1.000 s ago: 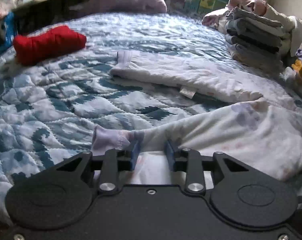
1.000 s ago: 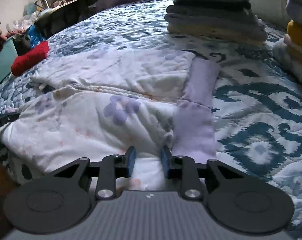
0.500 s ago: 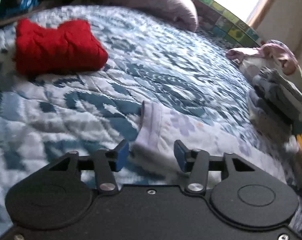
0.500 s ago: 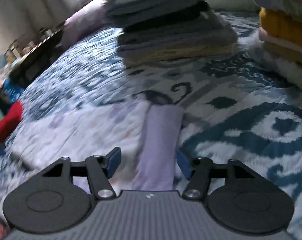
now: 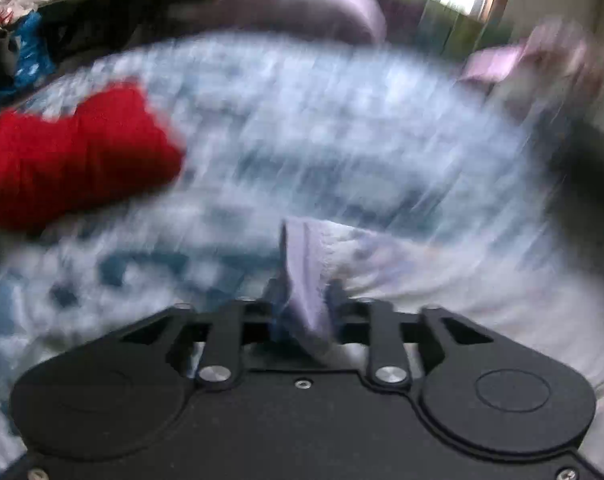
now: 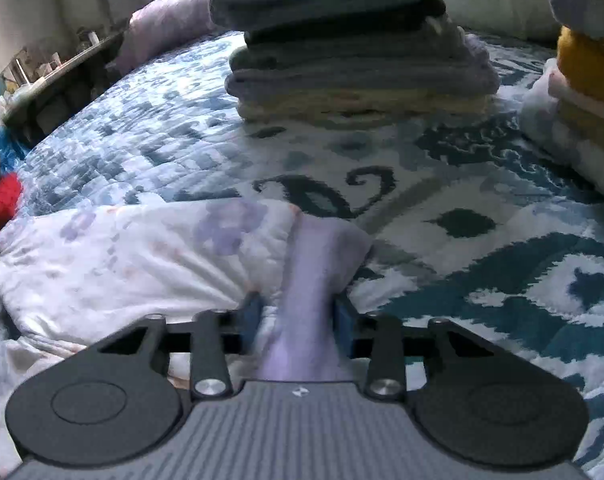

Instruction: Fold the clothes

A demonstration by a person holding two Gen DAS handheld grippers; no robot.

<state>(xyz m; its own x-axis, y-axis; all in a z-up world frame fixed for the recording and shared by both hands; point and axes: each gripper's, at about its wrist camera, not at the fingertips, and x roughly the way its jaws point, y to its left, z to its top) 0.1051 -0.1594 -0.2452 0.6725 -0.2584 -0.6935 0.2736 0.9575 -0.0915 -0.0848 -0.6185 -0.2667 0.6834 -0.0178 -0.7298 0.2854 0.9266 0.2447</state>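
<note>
- We see a blue-and-white patterned quilt (image 6: pixel 502 264) covering the bed.
- We see a pillow (image 6: pixel 169 24) at its far end.
- We see a cluttered shelf (image 6: pixel 53 72) beside the bed.

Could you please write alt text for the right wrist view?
The right gripper pinches the lilac cuff of a white floral garment lying on a blue patterned quilt. Behind it stands a stack of folded clothes.

The left gripper (image 5: pixel 302 292) seems, through heavy blur, pinched on a lilac cuff, while the right gripper (image 6: pixel 297 312) clamps another.
</note>
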